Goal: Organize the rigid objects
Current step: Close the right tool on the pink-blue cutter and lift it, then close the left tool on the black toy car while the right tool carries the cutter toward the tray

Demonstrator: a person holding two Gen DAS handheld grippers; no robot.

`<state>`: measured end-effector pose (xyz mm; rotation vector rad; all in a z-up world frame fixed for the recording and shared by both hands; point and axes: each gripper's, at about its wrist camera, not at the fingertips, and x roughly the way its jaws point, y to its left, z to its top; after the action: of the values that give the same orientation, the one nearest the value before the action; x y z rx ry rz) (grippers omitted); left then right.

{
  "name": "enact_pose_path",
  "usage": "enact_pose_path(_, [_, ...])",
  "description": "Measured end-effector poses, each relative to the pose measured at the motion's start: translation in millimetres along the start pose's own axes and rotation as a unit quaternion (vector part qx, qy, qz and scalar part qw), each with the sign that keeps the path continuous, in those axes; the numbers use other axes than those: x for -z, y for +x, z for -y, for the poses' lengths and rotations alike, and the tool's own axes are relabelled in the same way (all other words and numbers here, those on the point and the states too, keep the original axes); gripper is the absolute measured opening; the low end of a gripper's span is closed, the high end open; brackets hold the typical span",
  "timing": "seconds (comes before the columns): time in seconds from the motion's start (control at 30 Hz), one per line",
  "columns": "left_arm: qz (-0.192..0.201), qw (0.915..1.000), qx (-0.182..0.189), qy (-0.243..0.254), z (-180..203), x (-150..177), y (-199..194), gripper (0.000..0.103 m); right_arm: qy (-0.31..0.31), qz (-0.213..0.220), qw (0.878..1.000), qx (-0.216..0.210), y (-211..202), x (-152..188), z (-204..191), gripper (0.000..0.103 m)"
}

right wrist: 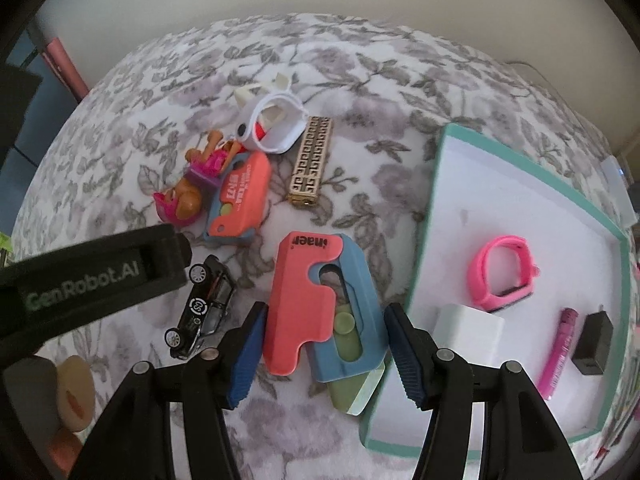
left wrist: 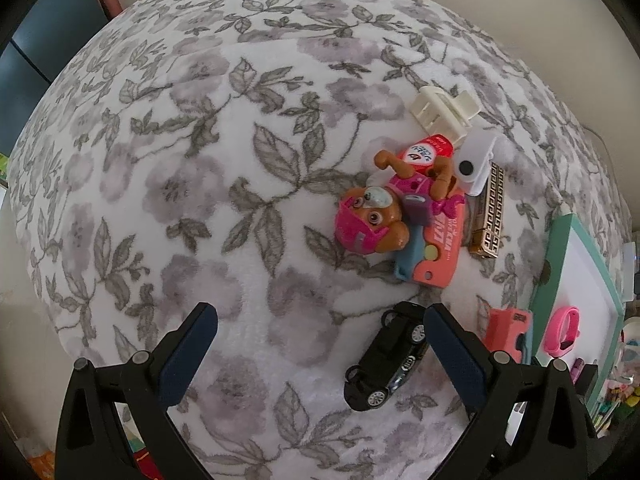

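Note:
My right gripper [right wrist: 326,308] points down with its blue pads against both sides of a coral-and-blue toy cutter [right wrist: 316,300], shut on it just left of the teal-rimmed tray [right wrist: 438,184]. The cutter also shows at the right of the left wrist view [left wrist: 506,334]. My left gripper [left wrist: 320,316] hangs open over the floral blanket [left wrist: 200,200], nothing between its fingers. A black toy car [left wrist: 388,360] lies by its right finger. Beyond it sits a pile: a pup figure [left wrist: 372,220], a coral case [left wrist: 436,248], a gold patterned bar [left wrist: 490,216] and white clips [left wrist: 476,160].
In the tray lie a pink wristband [right wrist: 504,276], a white block [right wrist: 468,332], a pink pen [right wrist: 560,352] and a black block [right wrist: 594,340]. The left tool's black housing [right wrist: 92,276] crosses the left side above the car [right wrist: 204,304]. Rolls [right wrist: 72,392] sit at lower left.

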<state>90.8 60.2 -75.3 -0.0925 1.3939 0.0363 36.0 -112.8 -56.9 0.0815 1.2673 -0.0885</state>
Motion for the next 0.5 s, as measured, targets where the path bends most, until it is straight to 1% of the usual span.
enact_pose_path(0.03, [0.000, 1.0000, 0.001, 0.001, 2, 1, -2, 0.103, 0.004, 0.001, 1.000, -0.006, -3, 0, 3, 0.062])
enact_pose_path(0.13, [0.002, 0.9999, 0.002, 0.012, 12, 4, -5, 0.103, 0.009, 0.008, 1.000, 0.005, -10, 0, 7, 0.062])
enact_pose_path(0.2, [0.002, 0.9998, -0.002, 0.020, 20, 5, -6, 0.103, 0.017, 0.012, 1.000, 0.001, -16, 0, 13, 0.062])
enact_pose_path(0.37, [0.003, 0.9992, -0.009, 0.040, 34, 8, -6, 0.103, 0.043, 0.019, 0.999, 0.019, -26, -1, 33, 0.062])
enact_pose_path(0.5, [-0.009, 0.9982, -0.007, 0.058, 49, 13, 0, 0.102, 0.078, 0.016, 0.997, 0.012, -31, -1, 56, 0.062])
